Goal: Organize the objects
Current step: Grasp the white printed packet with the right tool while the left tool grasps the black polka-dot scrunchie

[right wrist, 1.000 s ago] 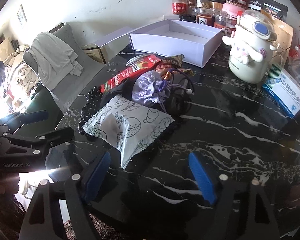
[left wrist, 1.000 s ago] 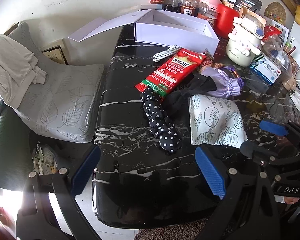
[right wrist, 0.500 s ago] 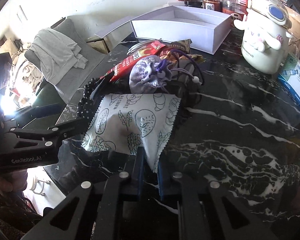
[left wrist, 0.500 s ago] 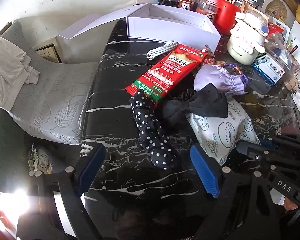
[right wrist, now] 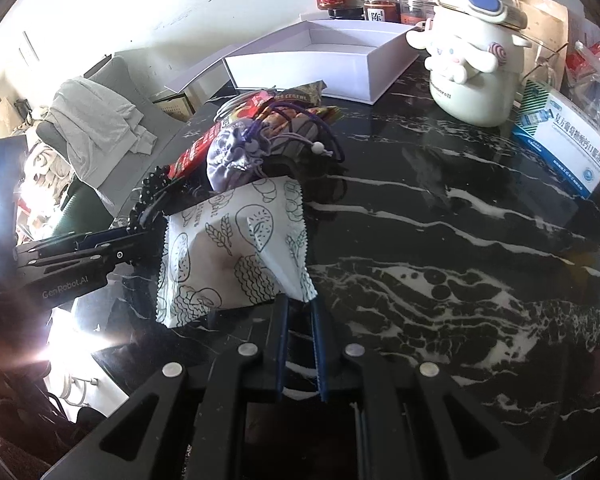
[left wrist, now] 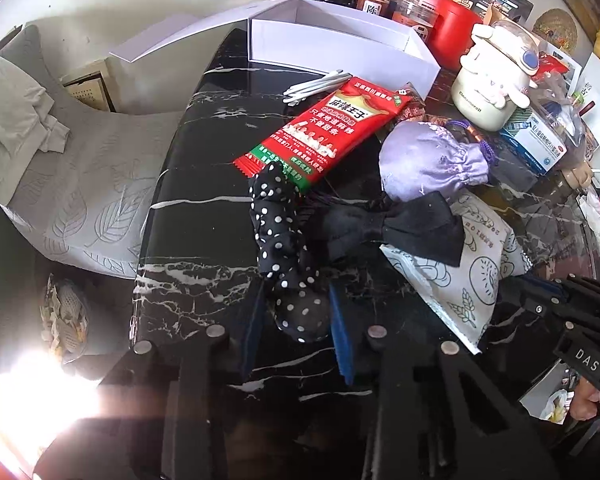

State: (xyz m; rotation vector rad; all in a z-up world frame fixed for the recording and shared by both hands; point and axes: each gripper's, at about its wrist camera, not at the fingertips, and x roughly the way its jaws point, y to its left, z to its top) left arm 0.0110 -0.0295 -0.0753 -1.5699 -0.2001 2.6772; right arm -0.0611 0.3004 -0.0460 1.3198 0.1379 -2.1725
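My left gripper point(left wrist: 298, 312) is shut on the near end of a black polka-dot scrunchie point(left wrist: 280, 240) on the black marble table point(left wrist: 204, 240). My right gripper point(right wrist: 300, 308) is shut on a corner of a white snack packet with line drawings point(right wrist: 228, 256), also in the left wrist view point(left wrist: 460, 280). A red snack packet point(left wrist: 328, 128), a lilac drawstring pouch point(left wrist: 432, 160) and a black bow point(left wrist: 396, 226) lie beyond in a pile. An open white box point(left wrist: 340, 40) stands at the table's far edge.
A cream cartoon-dog jar point(right wrist: 476, 68), a blue-and-white medicine box point(right wrist: 564, 144) and several spice jars point(right wrist: 376, 0) crowd the back right. White sticks point(left wrist: 316, 84) lie by the box. A grey cushioned chair point(left wrist: 72, 184) stands off the table's left edge.
Both grippers moved forward and closed: the left one onto the polka-dot scrunchie, the right one onto the corner of the white snack packet, which is now slightly lifted.
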